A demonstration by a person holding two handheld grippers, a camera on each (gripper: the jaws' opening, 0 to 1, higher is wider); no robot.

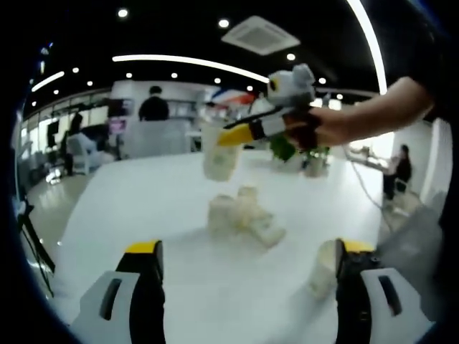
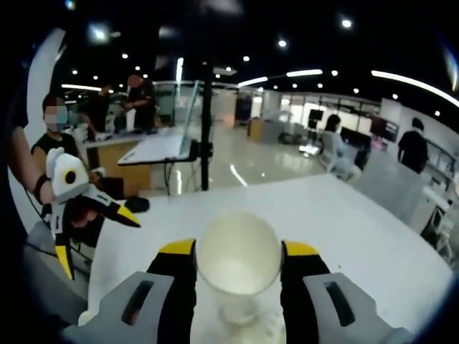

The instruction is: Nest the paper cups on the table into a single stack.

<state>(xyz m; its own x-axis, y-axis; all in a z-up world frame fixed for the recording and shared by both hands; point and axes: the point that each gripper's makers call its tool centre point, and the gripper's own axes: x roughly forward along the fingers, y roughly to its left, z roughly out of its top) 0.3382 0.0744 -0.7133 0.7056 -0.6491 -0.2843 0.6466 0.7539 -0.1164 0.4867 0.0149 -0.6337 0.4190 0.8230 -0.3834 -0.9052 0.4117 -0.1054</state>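
**Cup aloft in the right gripper, loose cups on the white table**

Nearest in the right gripper view, a white paper cup sits clamped between the yellow-tipped jaws of the right gripper, its open mouth facing the camera; to the left in that view, the left gripper hangs in a person's hand beside the table edge, its jaws spread apart with nothing between them.

In the left gripper view the left gripper's own jaws stand wide apart at the bottom; a cup lies on its side just beside the right-hand jaw; farther back, near the middle of the white table, a small cluster of cups rests, some upright, some tipped over; above the cluster the right gripper holds its cup off the table.
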